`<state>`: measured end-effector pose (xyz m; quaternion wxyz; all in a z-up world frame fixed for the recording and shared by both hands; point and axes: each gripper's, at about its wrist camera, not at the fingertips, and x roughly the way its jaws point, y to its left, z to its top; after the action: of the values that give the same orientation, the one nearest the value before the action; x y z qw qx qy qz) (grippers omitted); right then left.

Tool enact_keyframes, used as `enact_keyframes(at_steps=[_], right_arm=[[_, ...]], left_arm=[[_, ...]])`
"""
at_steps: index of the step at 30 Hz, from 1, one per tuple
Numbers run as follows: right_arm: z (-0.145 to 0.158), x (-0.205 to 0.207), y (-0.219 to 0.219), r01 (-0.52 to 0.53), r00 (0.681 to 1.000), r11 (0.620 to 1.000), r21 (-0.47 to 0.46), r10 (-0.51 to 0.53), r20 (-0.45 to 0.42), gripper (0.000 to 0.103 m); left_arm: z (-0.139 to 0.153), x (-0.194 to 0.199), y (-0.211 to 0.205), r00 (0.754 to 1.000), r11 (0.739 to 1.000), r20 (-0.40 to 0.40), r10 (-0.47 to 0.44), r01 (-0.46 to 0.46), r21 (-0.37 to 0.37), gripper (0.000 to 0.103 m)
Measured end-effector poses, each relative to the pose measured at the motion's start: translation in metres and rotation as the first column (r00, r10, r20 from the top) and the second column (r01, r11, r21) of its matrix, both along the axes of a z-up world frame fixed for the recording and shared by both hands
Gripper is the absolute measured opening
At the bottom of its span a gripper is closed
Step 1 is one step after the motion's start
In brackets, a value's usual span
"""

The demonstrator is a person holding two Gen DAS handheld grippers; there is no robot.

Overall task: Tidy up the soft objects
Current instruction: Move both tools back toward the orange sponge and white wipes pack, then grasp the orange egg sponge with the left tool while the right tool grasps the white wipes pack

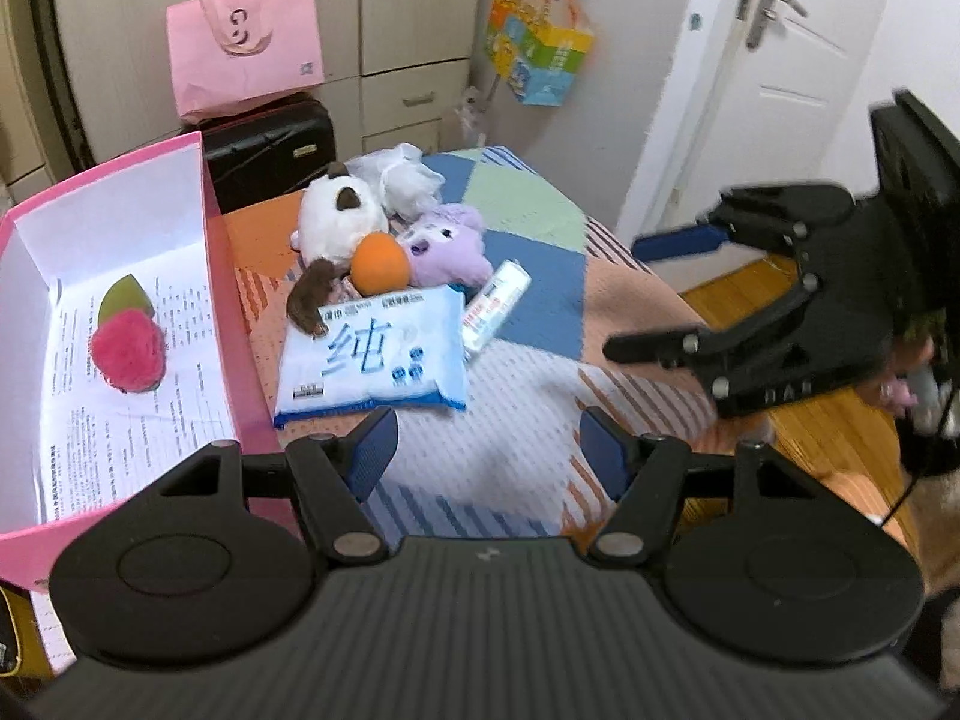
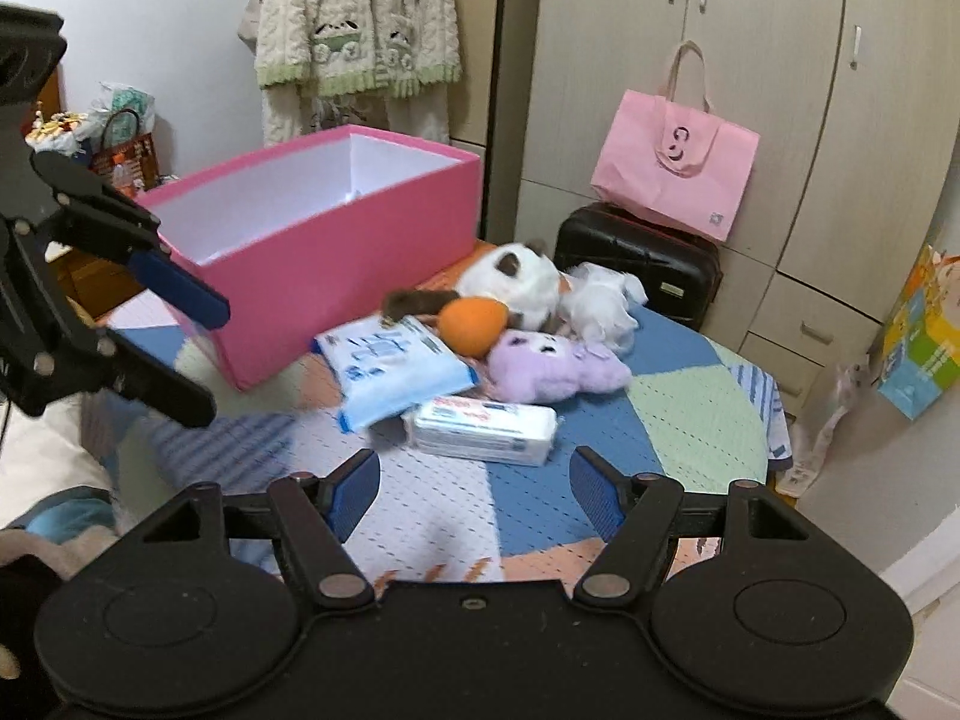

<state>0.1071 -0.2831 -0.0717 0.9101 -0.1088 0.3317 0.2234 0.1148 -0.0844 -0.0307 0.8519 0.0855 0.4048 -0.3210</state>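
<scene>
A pile of soft things lies on the patchwork quilt [image 1: 528, 378]: a white and brown plush cat [image 1: 339, 216], an orange ball [image 1: 379, 263], a purple plush [image 1: 447, 246], a white mesh puff [image 1: 399, 177], a blue wet-wipes pack [image 1: 375, 357] and a small tissue pack [image 1: 495, 303]. The pink box [image 1: 219, 276] holds a pink-and-green plush strawberry [image 1: 127, 341]. My left gripper [image 1: 489, 450] is open and empty over the quilt, short of the wipes. My right gripper [image 2: 474, 483] is open and empty, just short of the tissue pack [image 2: 486, 429]; it also shows in the left wrist view [image 1: 624, 294].
A black suitcase [image 1: 270, 150] with a pink paper bag [image 1: 243, 51] on it stands behind the bed, against wardrobes. A colourful bag [image 1: 537, 51] hangs on the wall by a white door [image 1: 780, 72]. Wooden floor [image 1: 840, 432] lies right of the bed.
</scene>
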Motion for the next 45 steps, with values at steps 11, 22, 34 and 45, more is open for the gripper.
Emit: enact_keyframes(at_steps=[11, 22, 34, 45], right_arm=[[-0.056, 0.04, 0.016, 0.022, 1.0, 1.0, 0.003, -0.022, 0.007, 0.079], [-0.081, 0.062, 0.025, 0.04, 0.999, 0.998, 0.041, -0.039, -0.02, 0.087], [-0.085, 0.06, 0.033, 0.114, 0.993, 0.99, 0.087, -0.117, 0.023, 0.086], [-0.084, 0.05, 0.032, 0.134, 0.99, 0.987, 0.085, -0.137, 0.028, 0.082]], left_arm=[[-0.024, 0.046, -0.034, 0.981, 0.993, 0.154, 0.115, -0.12, 0.024, 0.064], [-0.046, 0.084, -0.06, 0.959, 0.978, 0.242, 0.148, -0.178, 0.107, 0.059], [-0.066, 0.109, -0.064, 0.97, 0.977, 0.17, 0.173, -0.191, 0.095, 0.037], [-0.059, 0.099, -0.053, 0.96, 0.975, 0.182, 0.215, -0.22, 0.008, 0.035]])
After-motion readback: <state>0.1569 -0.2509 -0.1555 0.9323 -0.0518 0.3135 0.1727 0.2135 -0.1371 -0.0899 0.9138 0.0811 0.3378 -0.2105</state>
